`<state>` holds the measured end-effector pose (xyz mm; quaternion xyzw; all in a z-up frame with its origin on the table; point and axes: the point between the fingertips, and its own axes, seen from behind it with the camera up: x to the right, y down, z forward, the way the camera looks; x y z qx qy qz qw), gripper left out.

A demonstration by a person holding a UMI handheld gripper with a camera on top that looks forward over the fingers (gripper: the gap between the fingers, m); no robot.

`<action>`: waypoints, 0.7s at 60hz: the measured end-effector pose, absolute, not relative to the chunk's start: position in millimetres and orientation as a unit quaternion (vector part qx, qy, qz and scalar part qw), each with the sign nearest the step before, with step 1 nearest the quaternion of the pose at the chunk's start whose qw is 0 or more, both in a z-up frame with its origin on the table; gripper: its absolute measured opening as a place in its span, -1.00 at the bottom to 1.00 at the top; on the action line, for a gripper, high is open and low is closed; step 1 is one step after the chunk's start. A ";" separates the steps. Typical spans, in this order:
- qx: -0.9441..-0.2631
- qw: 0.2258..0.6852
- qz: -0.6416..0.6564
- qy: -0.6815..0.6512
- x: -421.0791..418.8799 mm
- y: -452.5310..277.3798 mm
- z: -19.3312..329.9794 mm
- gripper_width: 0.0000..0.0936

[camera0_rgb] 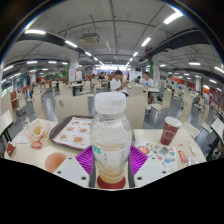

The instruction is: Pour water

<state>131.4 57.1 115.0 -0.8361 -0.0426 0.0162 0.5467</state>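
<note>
- The gripper (111,160) had its fingers clenched on a clear bottle (111,140), white cap on, held upright above the table's (62,160) near edge.
- A red paper cup (171,129) stood toward the table's far right corner, a tray (73,130) at the left.
- To pour well, I judged the cap must come off first, then a slow tilt over the cup.

A large canteen or food court: long ceiling strip lights (150,42) at 1 o'clock, rows of pale wooden tables and chairs (75,100) at 11 o'clock, seated people (117,82) at 12.
</note>
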 end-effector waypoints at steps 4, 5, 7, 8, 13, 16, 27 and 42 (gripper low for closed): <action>-0.839 0.542 0.022 -0.036 134.7 59.2 94.9 -0.06; -0.840 0.541 0.022 -0.036 135.3 59.5 90.0 -0.06; -0.843 0.537 0.020 -0.036 138.0 60.6 80.4 -0.06; -0.844 0.535 0.019 -0.035 138.8 60.6 75.6 -0.06; -0.837 0.545 0.025 -0.027 137.6 60.6 63.1 -0.04; -0.837 0.546 0.027 -0.024 140.5 60.7 62.4 -0.05; -0.851 0.524 0.026 -0.013 142.6 49.1 60.4 0.48; -0.891 0.455 0.004 0.008 148.8 -43.8 102.8 0.81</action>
